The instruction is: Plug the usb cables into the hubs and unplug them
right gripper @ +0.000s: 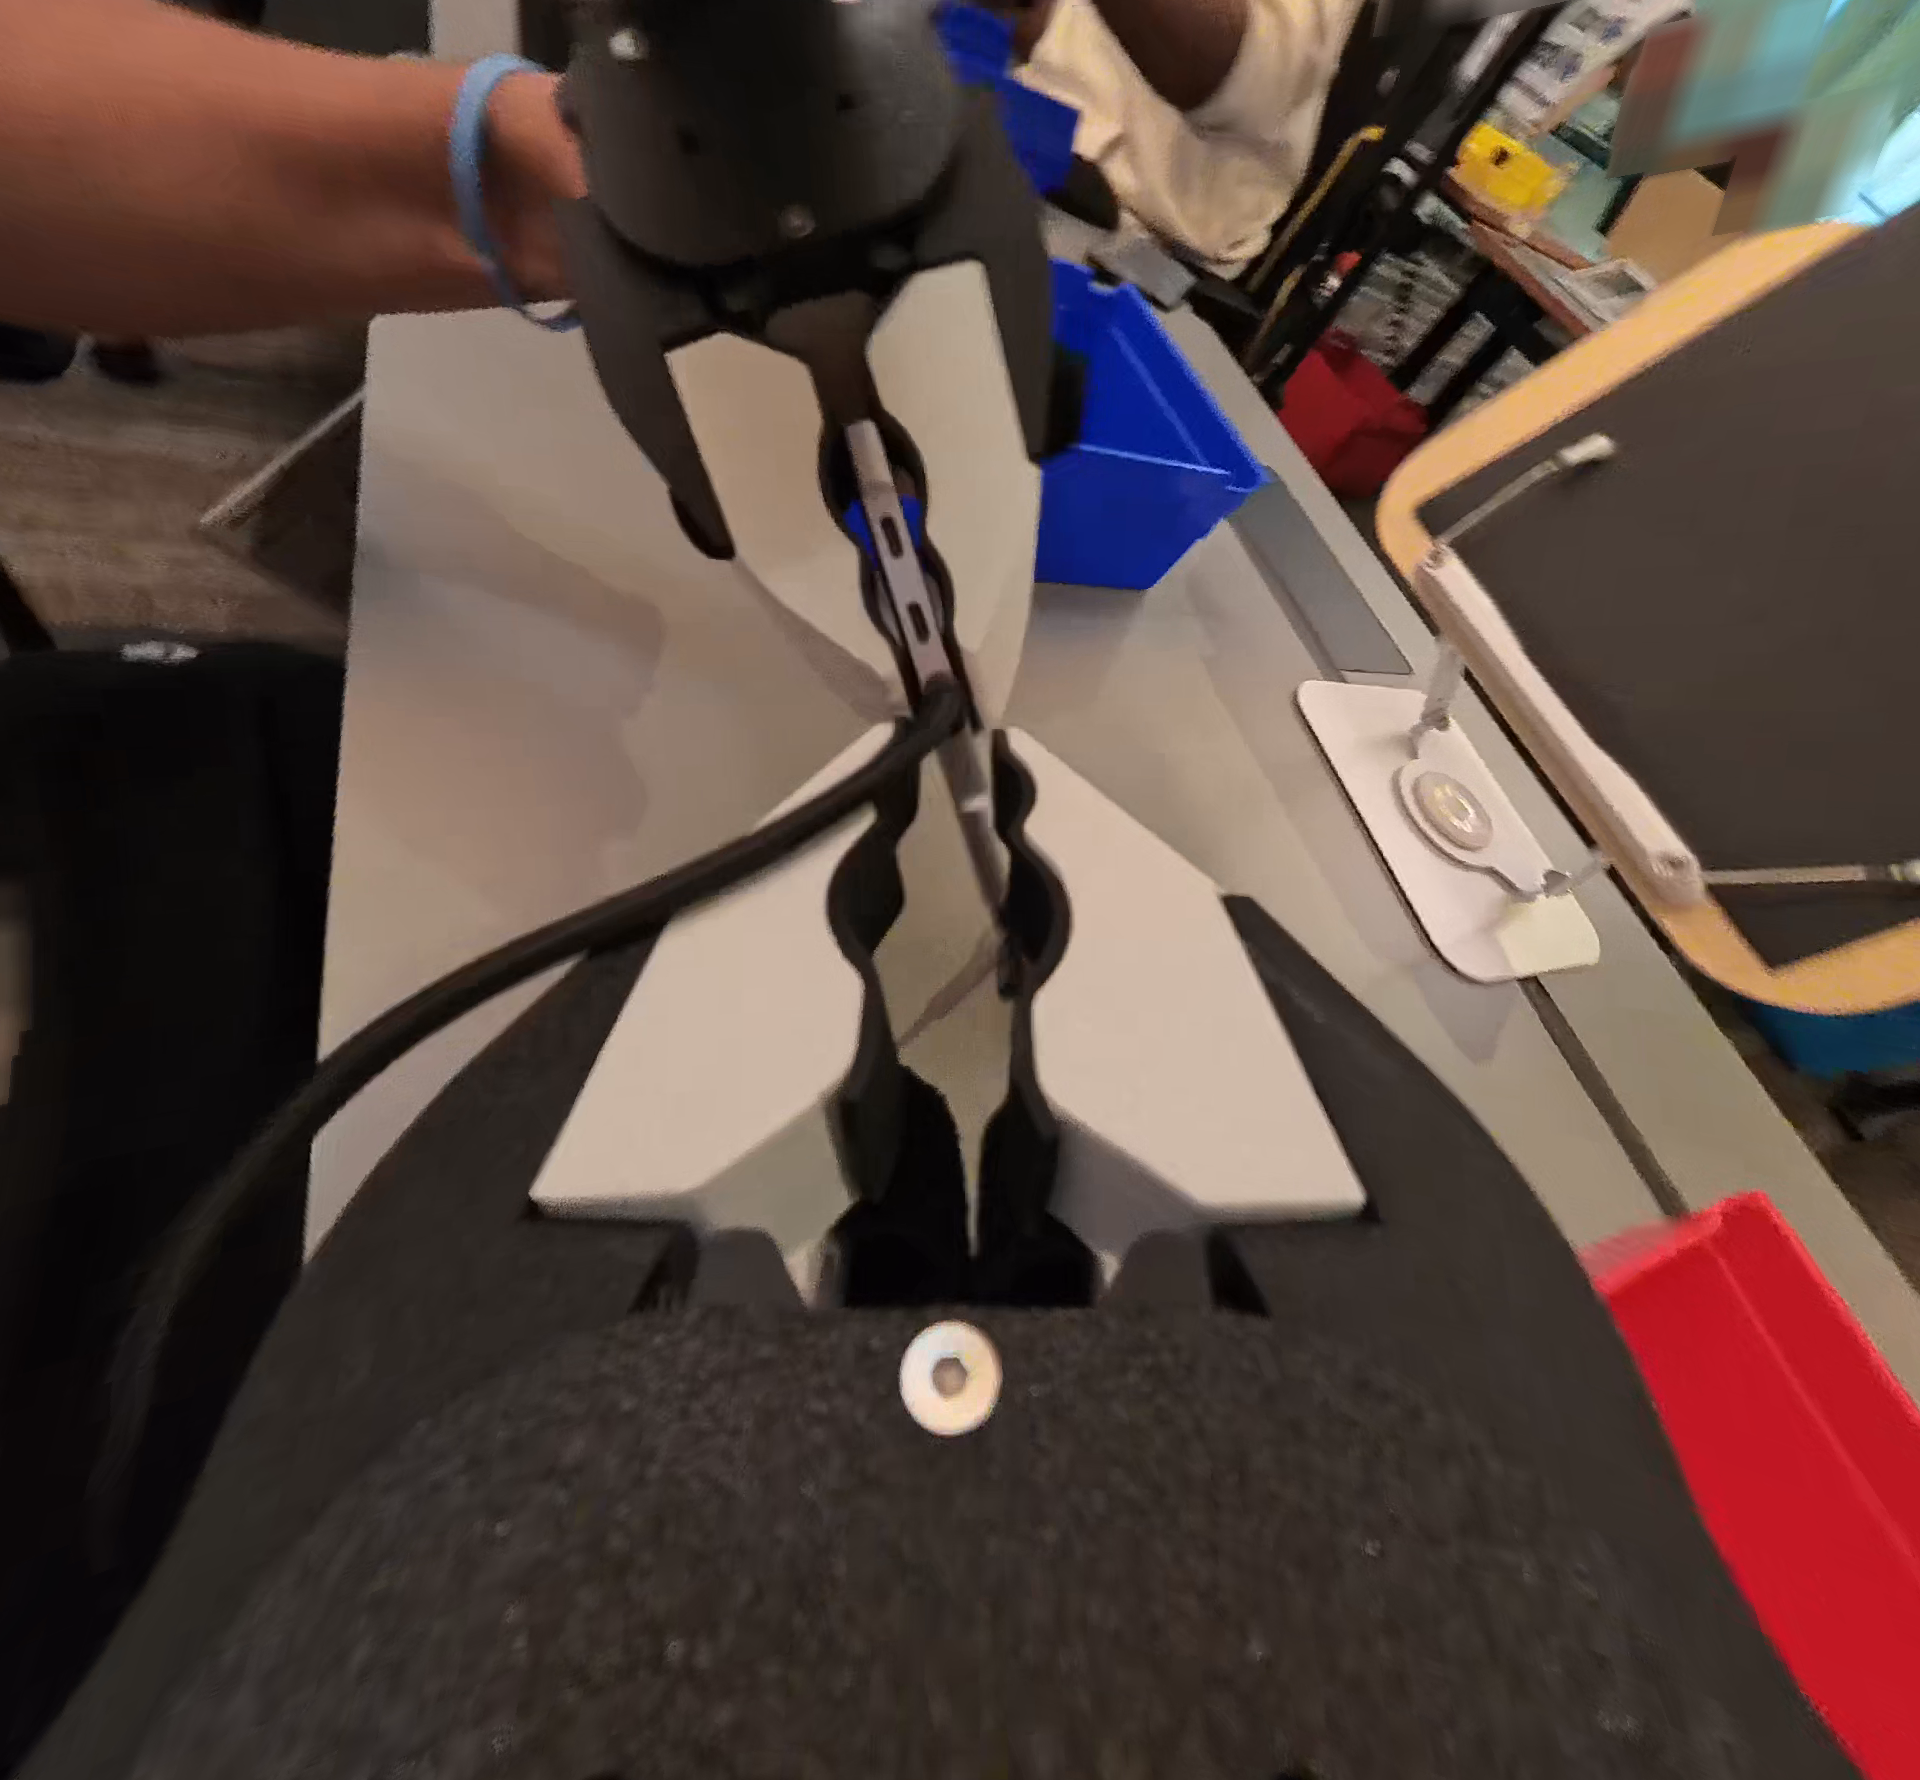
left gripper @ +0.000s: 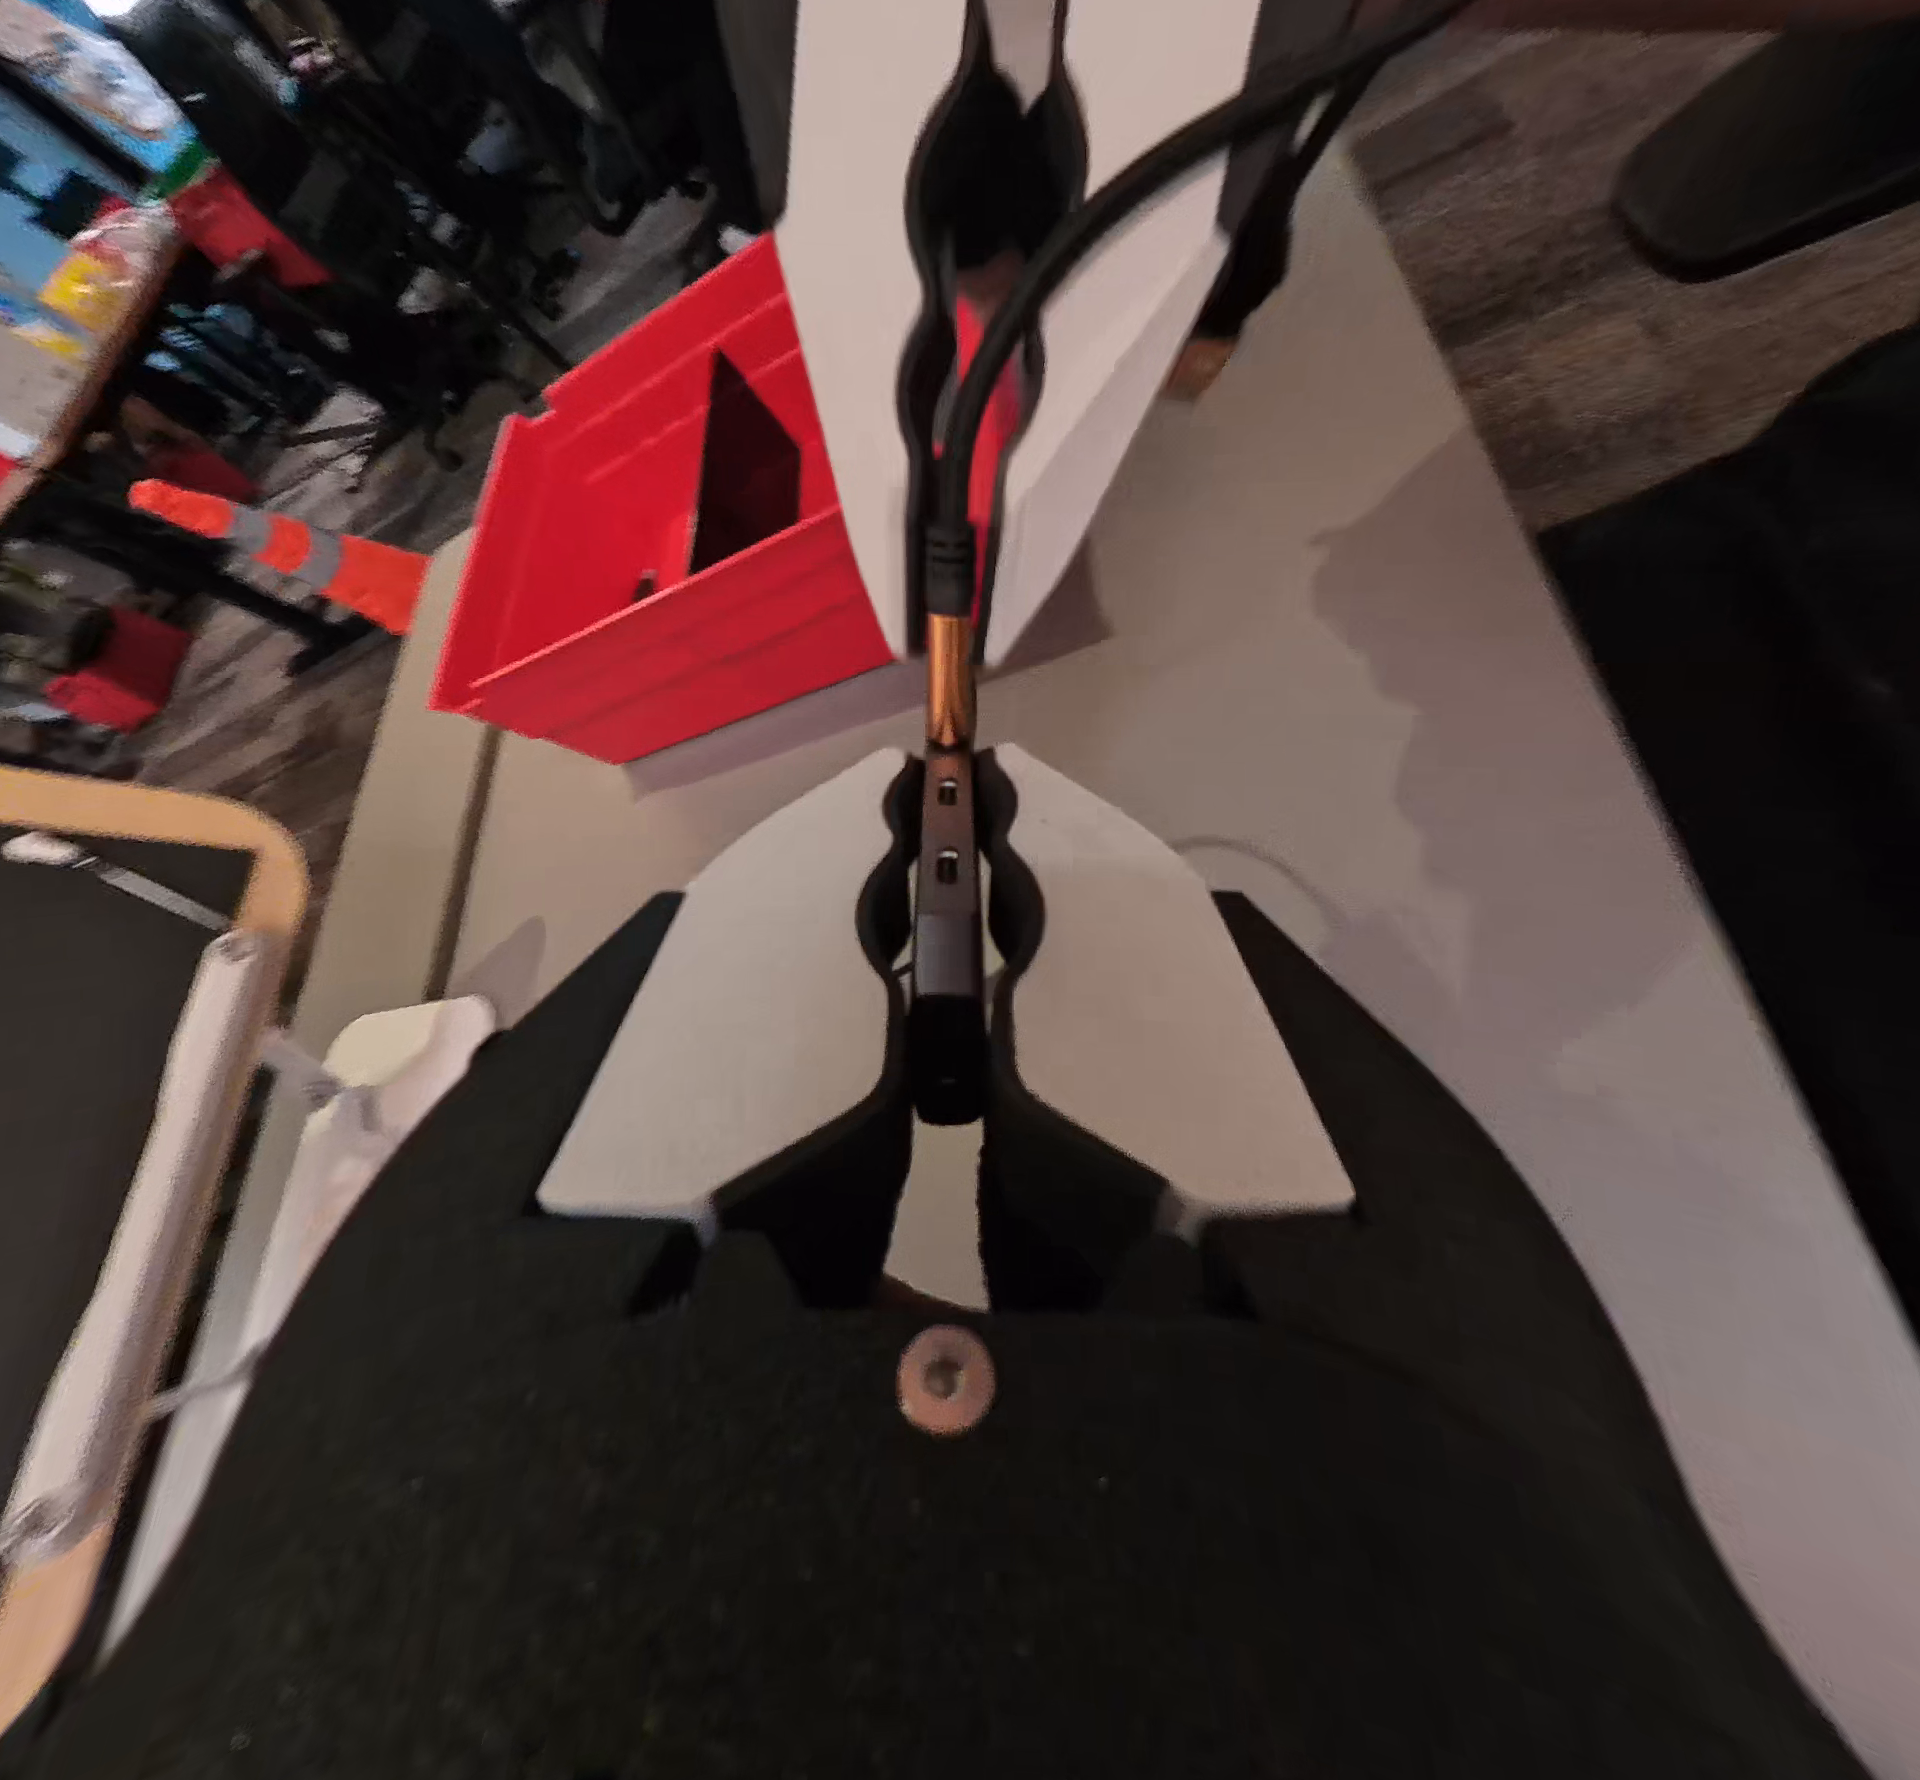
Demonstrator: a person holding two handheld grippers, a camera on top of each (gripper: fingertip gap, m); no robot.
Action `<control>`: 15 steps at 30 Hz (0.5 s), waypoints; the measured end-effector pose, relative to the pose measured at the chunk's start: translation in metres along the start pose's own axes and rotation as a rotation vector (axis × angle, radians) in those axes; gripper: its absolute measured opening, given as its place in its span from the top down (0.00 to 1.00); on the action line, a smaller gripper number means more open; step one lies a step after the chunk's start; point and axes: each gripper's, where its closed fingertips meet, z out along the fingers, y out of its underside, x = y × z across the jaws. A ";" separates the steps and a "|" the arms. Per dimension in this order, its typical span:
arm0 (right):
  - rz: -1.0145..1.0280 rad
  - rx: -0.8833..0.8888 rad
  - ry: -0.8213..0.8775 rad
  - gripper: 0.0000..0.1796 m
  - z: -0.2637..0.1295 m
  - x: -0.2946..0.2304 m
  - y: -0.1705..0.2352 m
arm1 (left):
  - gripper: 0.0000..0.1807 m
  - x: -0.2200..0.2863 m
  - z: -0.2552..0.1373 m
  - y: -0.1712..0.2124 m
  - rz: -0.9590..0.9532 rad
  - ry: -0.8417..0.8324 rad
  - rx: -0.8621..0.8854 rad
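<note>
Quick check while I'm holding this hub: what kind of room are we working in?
Probably a shared lab or workshop, not a home. A grey work table carries red and blue parts bins, stocked shelving stands behind it, and another person works at the far end.

My left claw [left gripper: 948, 774] has white fingers with black wavy pads on a speckled black body, and my right claw [right gripper: 940, 743] is coloured the same. The hub [left gripper: 943, 873] is dark grey; the plug [left gripper: 950, 681] is shiny copper-orange, its cable [left gripper: 1143, 203] black. The table [left gripper: 1507, 795] is pale grey. One bin [left gripper: 644, 587] is red, another bin [right gripper: 1143, 473] bright blue. A wristband [right gripper: 473, 161] is light blue.
</note>
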 end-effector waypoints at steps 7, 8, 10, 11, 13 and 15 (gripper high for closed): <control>0.218 -0.112 0.552 0.85 -0.067 0.086 0.014 | 0.95 -0.039 -0.032 0.056 0.057 -0.622 -0.270; 0.247 -0.036 0.454 0.91 -0.063 0.068 -0.001 | 0.95 -0.032 -0.035 0.065 0.081 -0.677 -0.303; 0.334 0.059 0.110 0.96 -0.033 0.002 -0.023 | 0.95 -0.015 -0.035 0.079 0.092 -0.735 -0.331; 0.381 0.046 -0.059 0.96 -0.012 -0.034 -0.023 | 0.95 -0.009 -0.034 0.081 0.099 -0.755 -0.332; 0.404 -0.044 -0.124 0.89 0.031 -0.067 0.004 | 0.95 -0.003 -0.035 0.075 0.115 -0.796 -0.315; 0.451 -0.086 -0.042 0.84 0.063 -0.067 0.034 | 0.95 0.000 -0.035 0.067 0.113 -0.823 -0.286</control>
